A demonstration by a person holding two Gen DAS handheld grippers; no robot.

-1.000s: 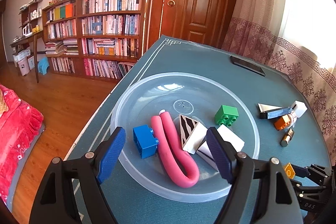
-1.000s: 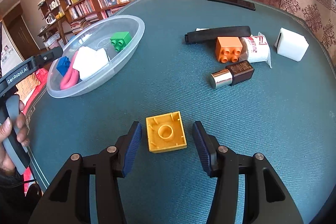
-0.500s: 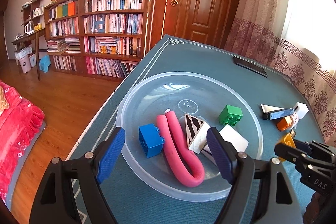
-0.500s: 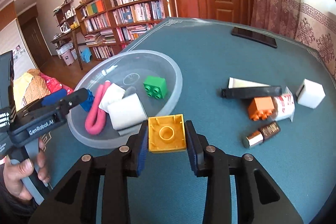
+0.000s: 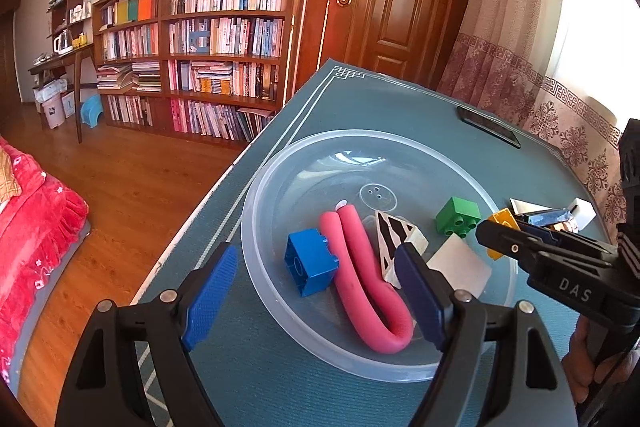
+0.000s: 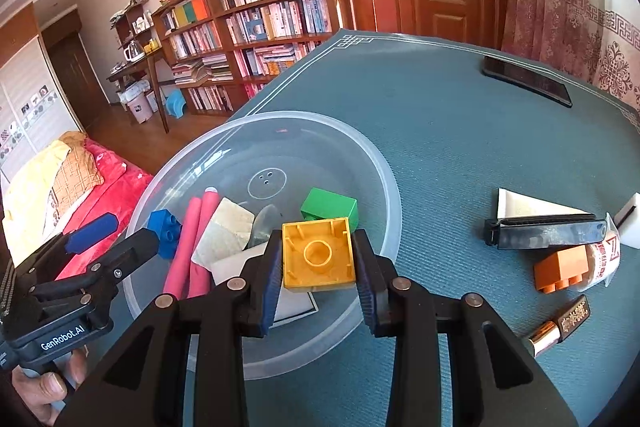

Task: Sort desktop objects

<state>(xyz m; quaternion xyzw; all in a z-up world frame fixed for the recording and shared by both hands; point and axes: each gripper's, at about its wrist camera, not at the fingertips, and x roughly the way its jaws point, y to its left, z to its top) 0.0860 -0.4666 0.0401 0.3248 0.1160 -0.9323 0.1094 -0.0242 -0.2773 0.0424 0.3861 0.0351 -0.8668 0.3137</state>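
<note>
My right gripper (image 6: pixel 318 257) is shut on a yellow brick (image 6: pixel 318 254), holding it underside up above the near right part of the clear plastic bowl (image 6: pixel 384 183). In the bowl lie a blue brick (image 5: pixel 311 262), a bent pink foam tube (image 5: pixel 366 279), a green brick (image 5: pixel 457 217), a striped wedge (image 5: pixel 390 239) and a white block (image 5: pixel 460 265). My left gripper (image 5: pixel 316 297) hangs open over the bowl's near left rim, nothing between its fingers. The yellow brick (image 5: pixel 502 227) also shows at the bowl's right rim in the left wrist view.
To the right of the bowl on the teal table lie an orange brick (image 6: pixel 560 269), a black clip (image 6: pixel 544 233), a white triangular piece (image 6: pixel 528 205), a white eraser (image 6: pixel 630 219), a small printed packet (image 6: pixel 604 259) and a dark tube (image 6: pixel 560 325). A black phone (image 6: pixel 526 85) lies at the far edge. The table's left edge drops to the wooden floor.
My right gripper has shut on the yellow brick, lifted it off the table and carried it left over the bowl. The left gripper has stayed open by the bowl.
</note>
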